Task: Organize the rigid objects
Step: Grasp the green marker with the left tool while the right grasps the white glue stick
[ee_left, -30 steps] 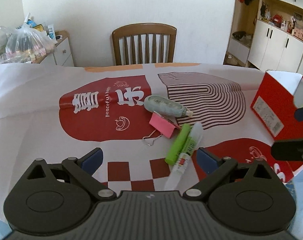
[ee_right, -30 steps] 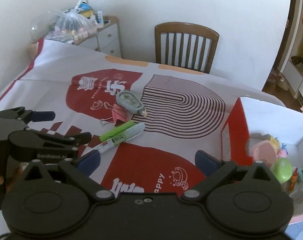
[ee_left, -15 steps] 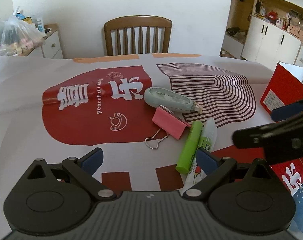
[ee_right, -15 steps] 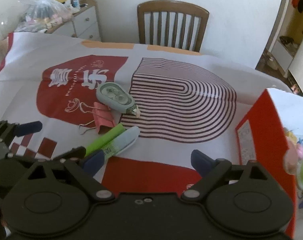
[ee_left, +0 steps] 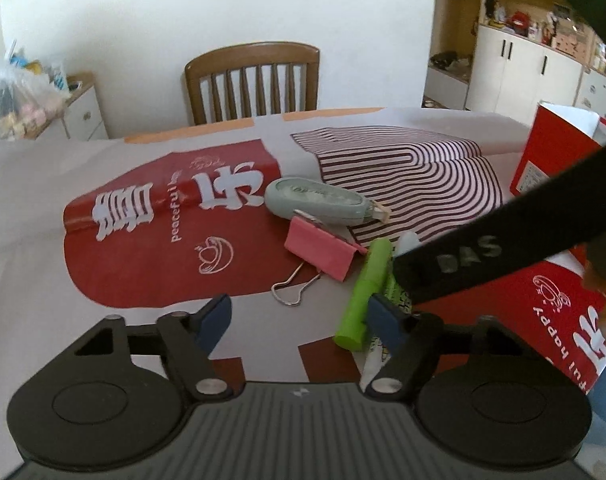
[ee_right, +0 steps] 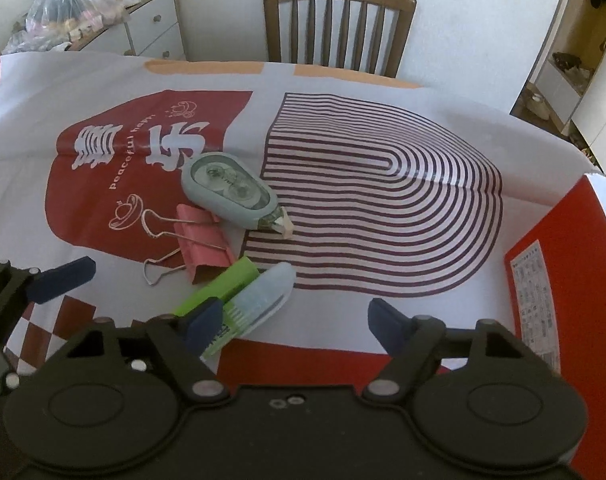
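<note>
Gaping wide, both empty: left claw (ee_left: 299, 322), right claw (ee_right: 297, 318); smooth rounded glue stick (ee_right: 259, 296).

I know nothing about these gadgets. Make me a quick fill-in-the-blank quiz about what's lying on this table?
1. The binder clip with wire handles is coloured ____.
2. The grey-green oval correction tape dispenser lies on the printed ____.
3. Beside the clear-capped glue pen lies a ____ marker.
4. Both the left gripper and right gripper have jaws that are ____.

Missing words: pink; tablecloth; green; open

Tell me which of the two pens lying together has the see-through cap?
The white pen, the one on the striped-pattern side. Its cap is clear and rounded. The green pen beside it, nearer the pink clip, is solid green.
</note>
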The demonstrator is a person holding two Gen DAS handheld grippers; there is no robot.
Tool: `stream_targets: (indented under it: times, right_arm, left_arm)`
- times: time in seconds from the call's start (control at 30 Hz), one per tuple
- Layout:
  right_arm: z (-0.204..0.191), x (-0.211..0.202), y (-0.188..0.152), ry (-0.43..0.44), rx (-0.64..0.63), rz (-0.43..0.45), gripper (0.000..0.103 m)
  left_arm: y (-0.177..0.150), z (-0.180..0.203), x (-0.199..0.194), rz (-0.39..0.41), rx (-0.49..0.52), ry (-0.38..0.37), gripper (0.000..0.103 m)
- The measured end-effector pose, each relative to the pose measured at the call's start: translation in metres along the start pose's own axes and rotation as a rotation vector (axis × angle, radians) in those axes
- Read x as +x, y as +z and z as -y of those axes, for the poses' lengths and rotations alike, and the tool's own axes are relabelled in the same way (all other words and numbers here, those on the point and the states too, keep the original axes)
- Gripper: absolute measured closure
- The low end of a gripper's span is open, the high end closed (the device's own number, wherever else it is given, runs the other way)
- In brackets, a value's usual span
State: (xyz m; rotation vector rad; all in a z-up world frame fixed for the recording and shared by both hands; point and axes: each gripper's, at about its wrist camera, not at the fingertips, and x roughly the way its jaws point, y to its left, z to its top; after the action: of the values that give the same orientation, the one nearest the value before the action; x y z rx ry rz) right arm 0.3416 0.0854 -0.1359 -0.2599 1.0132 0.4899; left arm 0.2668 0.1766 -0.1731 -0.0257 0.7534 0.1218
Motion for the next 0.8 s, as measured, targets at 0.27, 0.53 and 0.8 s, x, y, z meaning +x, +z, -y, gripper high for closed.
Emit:
stream_targets:
  times: [0.27,0.53,0.8]
  right_arm:
    - [-0.01,0.006,0.003,-0.01,-0.015,0.004,0.034]
    - [-0.017,0.015,0.0,-0.017,-0.035,-0.035,0.048]
    - [-0.006,0.011,-0.003,-0.009,-0.018,-0.026,0.071]
  left_arm:
    - [-0.003,0.013,0.003,0.008,0.054,-0.008,0.055]
    - [-0.001,0.021,0.012,-0.007,0.082,-0.038,0.062]
    - [0.003,0.03,0.015,-0.023,0.099,-0.105,0.072]
